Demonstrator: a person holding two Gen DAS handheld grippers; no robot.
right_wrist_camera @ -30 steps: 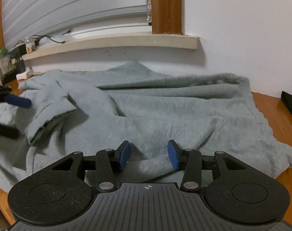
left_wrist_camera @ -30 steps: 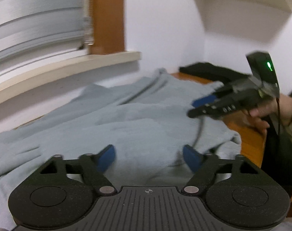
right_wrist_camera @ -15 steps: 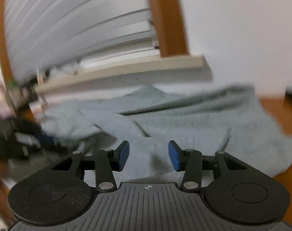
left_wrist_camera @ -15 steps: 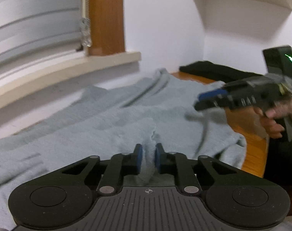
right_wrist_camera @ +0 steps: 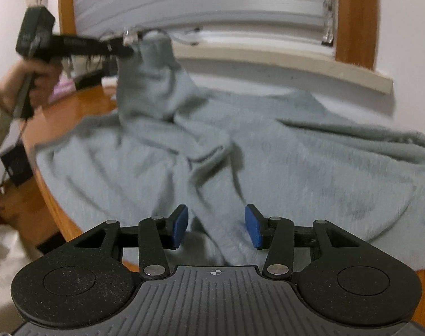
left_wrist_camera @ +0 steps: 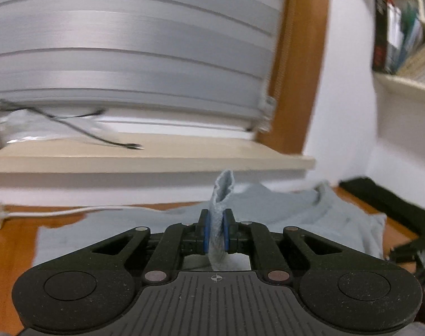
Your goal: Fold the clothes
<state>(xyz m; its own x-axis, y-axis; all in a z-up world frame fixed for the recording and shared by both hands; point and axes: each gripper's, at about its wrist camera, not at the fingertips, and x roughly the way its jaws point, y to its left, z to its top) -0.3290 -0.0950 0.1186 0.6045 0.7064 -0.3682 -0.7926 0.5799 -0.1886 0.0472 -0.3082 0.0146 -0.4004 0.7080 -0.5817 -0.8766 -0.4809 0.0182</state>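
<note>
A light grey-blue garment (right_wrist_camera: 282, 162) lies spread over the wooden table (right_wrist_camera: 44, 123). In the left wrist view my left gripper (left_wrist_camera: 215, 233) is shut on a pinched fold of the garment (left_wrist_camera: 222, 193), which sticks up between the blue pads. The right wrist view shows that same left gripper (right_wrist_camera: 128, 47) at the upper left, held by a hand, lifting a peak of cloth off the table. My right gripper (right_wrist_camera: 215, 226) is open low over the garment's near part, with cloth lying between its fingers but not clamped.
A window sill (left_wrist_camera: 156, 159) with a black cable (left_wrist_camera: 100, 137) and closed blinds (left_wrist_camera: 128, 56) runs behind the table. A white cable (left_wrist_camera: 58, 210) lies at the table's left. A dark item (left_wrist_camera: 386, 198) lies at the far right. A wall shelf (left_wrist_camera: 403, 78) holds books.
My left gripper shut on a fold of the garment and rose with it, lifting the cloth. My right gripper stayed open and swung left, lower over the garment.
</note>
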